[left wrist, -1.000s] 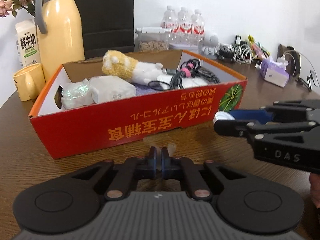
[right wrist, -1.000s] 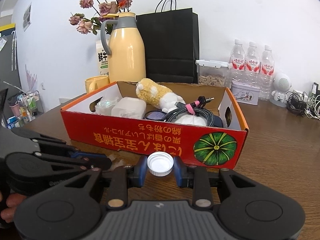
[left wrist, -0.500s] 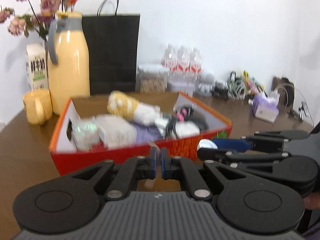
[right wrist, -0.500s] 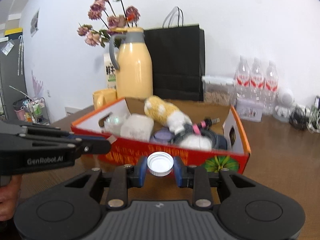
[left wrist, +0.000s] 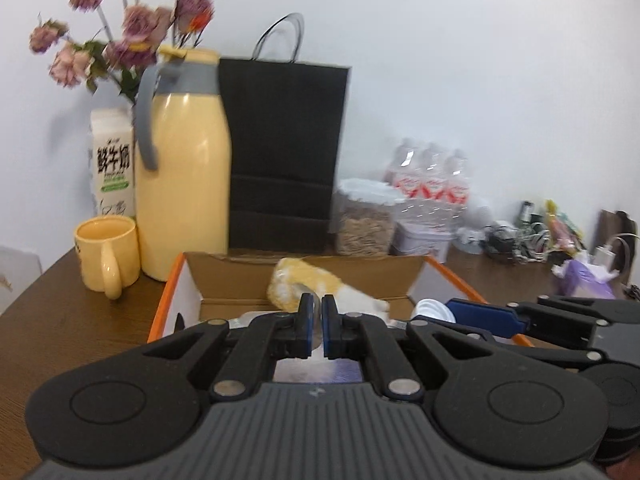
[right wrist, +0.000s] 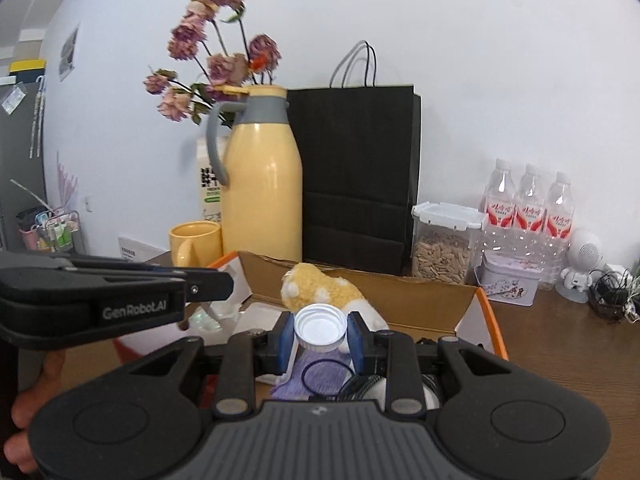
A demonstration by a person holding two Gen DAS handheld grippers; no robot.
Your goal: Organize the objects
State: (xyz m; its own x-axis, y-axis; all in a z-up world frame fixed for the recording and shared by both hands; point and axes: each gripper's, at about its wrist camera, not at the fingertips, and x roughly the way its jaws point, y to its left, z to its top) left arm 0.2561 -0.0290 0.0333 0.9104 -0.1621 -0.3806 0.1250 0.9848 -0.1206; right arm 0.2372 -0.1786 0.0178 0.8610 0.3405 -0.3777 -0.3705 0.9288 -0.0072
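- Right gripper (right wrist: 321,338) of mine pinches a white bottle cap (right wrist: 320,325) between its blue pads, over the orange cardboard box (right wrist: 490,322).
- My left gripper (left wrist: 316,320) is closed, with nothing visible between its pads.
- Inside the box lies a yellow-and-white plush toy (right wrist: 320,286).
- Beyond, on the bench (right wrist: 560,344), stand a yellow thermos jug (right wrist: 262,184) and a black paper bag (right wrist: 356,176).

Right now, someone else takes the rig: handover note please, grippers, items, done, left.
Right gripper: shut on a white bottle cap, above the orange box.
Left gripper: shut; whether it holds anything I cannot tell.
In the box: plush toy, purple cloth, cables.
Done: cap picked up.
Left: probably drop the cap into the box.
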